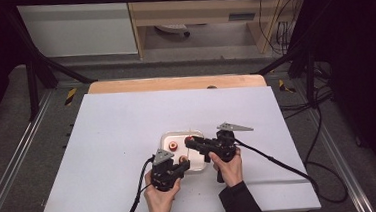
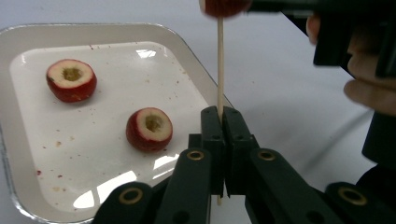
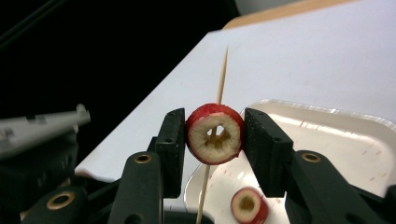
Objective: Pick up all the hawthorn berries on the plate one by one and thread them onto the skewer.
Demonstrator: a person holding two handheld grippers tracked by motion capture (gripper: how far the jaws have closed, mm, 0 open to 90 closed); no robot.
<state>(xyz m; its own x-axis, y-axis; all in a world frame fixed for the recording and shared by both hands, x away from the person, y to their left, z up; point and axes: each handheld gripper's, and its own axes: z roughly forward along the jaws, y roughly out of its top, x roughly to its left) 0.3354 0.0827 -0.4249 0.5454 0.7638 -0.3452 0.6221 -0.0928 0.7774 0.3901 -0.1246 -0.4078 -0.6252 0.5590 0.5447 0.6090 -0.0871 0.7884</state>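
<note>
The white tray (image 2: 28, 37) holds two cored red fruits (image 2: 149, 129), while the left gripper (image 2: 223, 116) pinches an upright skewer (image 2: 220, 65) at its edge and the right gripper (image 3: 214, 135) clamps a third fruit (image 3: 215, 133) threaded on it above bare table (image 1: 127, 120).

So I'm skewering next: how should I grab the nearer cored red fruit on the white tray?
Grip the nearer cored red fruit by its rounded red sides, coming from above. It sits with its cored hole upward on the white tray, apart from the other fruit.
</note>
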